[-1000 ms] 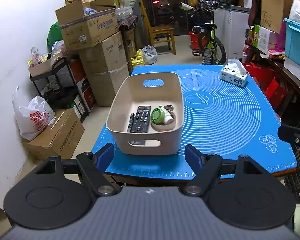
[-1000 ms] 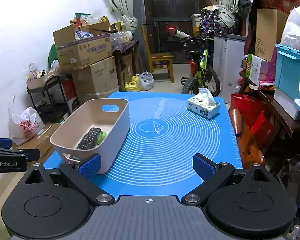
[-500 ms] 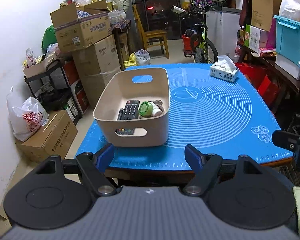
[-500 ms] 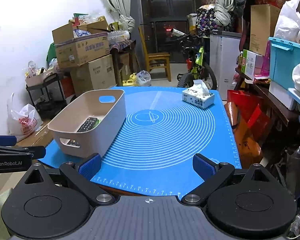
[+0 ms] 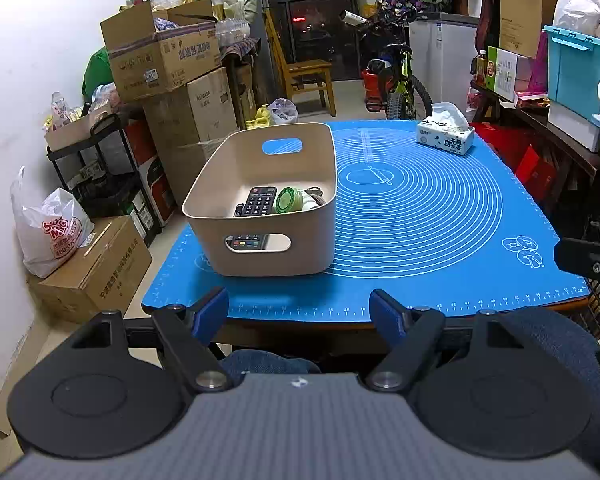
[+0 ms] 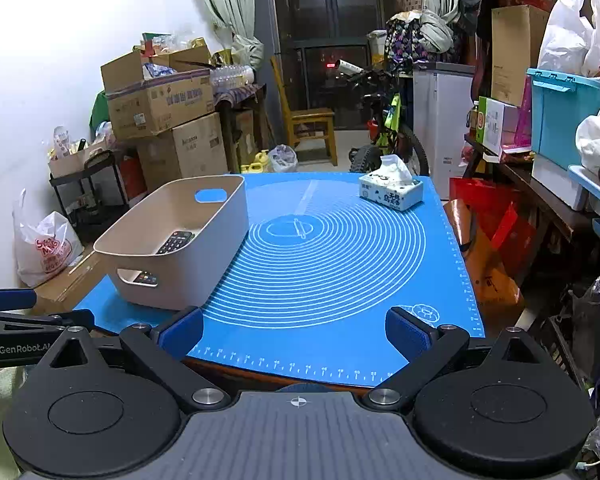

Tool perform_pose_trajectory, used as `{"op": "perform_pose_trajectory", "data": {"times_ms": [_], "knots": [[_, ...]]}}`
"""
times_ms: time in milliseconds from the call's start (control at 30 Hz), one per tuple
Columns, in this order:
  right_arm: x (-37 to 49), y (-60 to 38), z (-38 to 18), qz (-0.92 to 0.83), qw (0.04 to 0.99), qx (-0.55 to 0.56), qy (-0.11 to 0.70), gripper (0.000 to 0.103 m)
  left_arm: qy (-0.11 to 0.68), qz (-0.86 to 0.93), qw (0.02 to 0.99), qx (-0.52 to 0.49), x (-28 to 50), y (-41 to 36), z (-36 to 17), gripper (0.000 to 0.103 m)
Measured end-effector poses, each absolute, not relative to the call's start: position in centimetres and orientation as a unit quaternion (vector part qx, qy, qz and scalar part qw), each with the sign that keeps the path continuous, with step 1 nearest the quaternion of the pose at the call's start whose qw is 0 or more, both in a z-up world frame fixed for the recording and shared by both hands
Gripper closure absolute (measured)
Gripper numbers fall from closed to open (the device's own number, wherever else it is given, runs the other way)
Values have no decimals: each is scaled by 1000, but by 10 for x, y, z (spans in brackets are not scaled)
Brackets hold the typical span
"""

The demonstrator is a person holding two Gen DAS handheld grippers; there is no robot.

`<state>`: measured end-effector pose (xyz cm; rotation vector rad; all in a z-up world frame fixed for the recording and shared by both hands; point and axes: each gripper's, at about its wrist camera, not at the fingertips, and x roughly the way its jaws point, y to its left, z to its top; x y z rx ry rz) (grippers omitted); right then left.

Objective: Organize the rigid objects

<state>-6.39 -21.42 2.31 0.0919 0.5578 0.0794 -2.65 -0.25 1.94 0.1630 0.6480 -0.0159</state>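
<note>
A beige bin stands on the left of the blue mat. Inside lie a black remote, a green-capped white bottle and a dark pen-like item beside the remote. My left gripper is open and empty, hanging off the table's near edge in front of the bin. My right gripper is open and empty at the near edge, right of the bin.
A tissue box sits at the mat's far right. Cardboard boxes, a black cart and a white bag crowd the left. A bicycle, a chair and shelves with a teal bin stand behind and right.
Both grippers have drawn back toward me, away from the bin; the table's near edge now shows in both views. Both stay open and empty.
</note>
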Motion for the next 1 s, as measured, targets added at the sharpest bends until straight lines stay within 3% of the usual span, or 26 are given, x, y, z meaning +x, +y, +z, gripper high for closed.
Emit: {"op": "perform_pose_trajectory", "data": {"times_ms": [1000], "knots": [[-71, -206, 17, 37, 963, 35, 264, 5, 320, -11, 945, 73, -27, -2, 12, 25]]}}
